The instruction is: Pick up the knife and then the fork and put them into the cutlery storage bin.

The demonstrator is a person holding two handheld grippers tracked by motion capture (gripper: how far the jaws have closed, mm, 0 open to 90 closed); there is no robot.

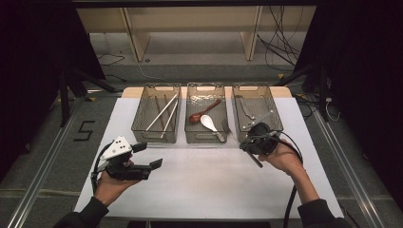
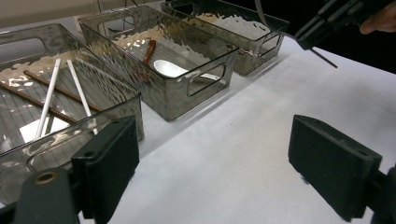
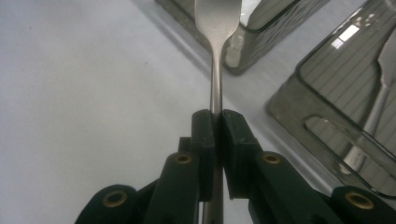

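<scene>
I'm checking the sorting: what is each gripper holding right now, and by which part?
The right gripper is clamped on a metal fork by its handle. The left gripper is open, holding nothing.

Slim silver metal fork (image 3: 215, 56): brushed, dully glossy. Three smoky translucent plastic bins (image 1: 155, 130): rippled, shiny walls. Oval white spoon (image 2: 169, 68): glossy. Reddish-brown wooden spoon (image 1: 203, 110): smooth. White table covering (image 1: 199, 180): matt. Black gripper pads (image 3: 208, 135): matt plastic.
</scene>
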